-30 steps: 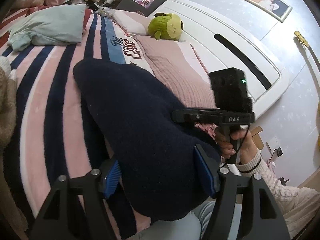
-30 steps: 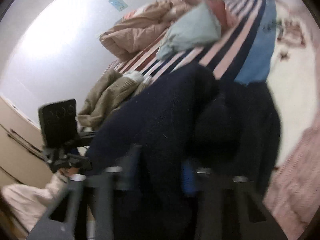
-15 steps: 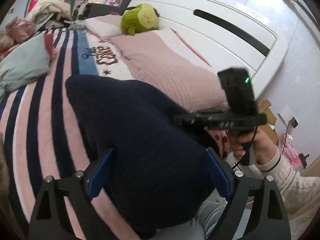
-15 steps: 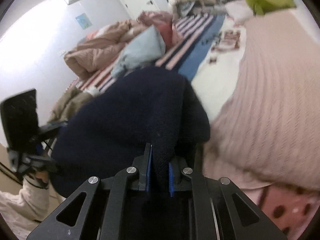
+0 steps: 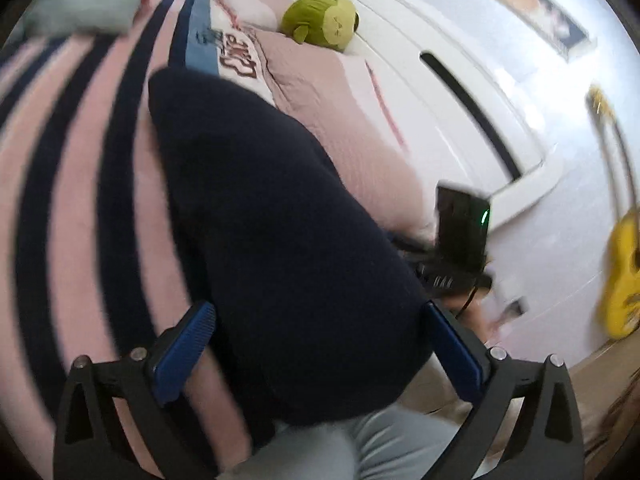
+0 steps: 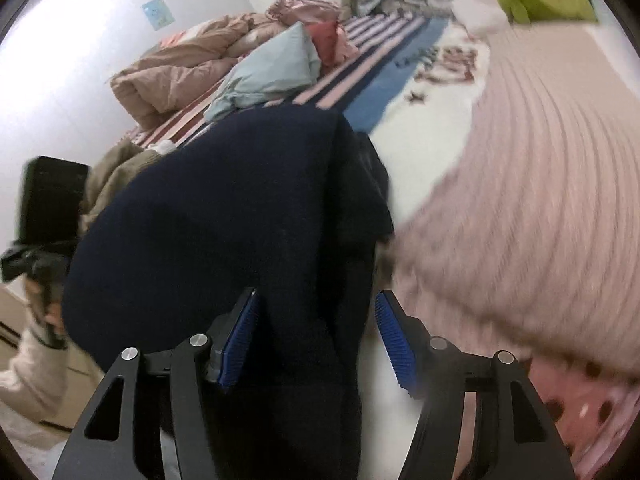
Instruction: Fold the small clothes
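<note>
A dark navy fuzzy garment (image 5: 280, 240) lies folded over on the pink and navy striped blanket (image 5: 80, 160), its near end hanging off the bed edge. My left gripper (image 5: 316, 344) is open, its blue pads wide apart on either side of the garment's near end. In the right wrist view the same garment (image 6: 224, 220) fills the middle. My right gripper (image 6: 316, 336) is open, with a fold of the garment lying loose between its blue pads (image 6: 240, 336). The other gripper's handle shows in each view (image 5: 460, 236) (image 6: 48, 208).
A pink ribbed pillow (image 6: 520, 180) lies right of the garment. A green plush toy (image 5: 320, 20) sits by the white headboard (image 5: 460, 92). A light blue cloth (image 6: 272, 72), a beige duvet (image 6: 172, 76) and a tan garment (image 6: 116, 172) lie further back. A yellow guitar (image 5: 624, 272) leans on the wall.
My right gripper was shut on a fold of the navy garment and has opened, letting it go. My left gripper stays open and has shifted slightly; both views are blurred by motion.
</note>
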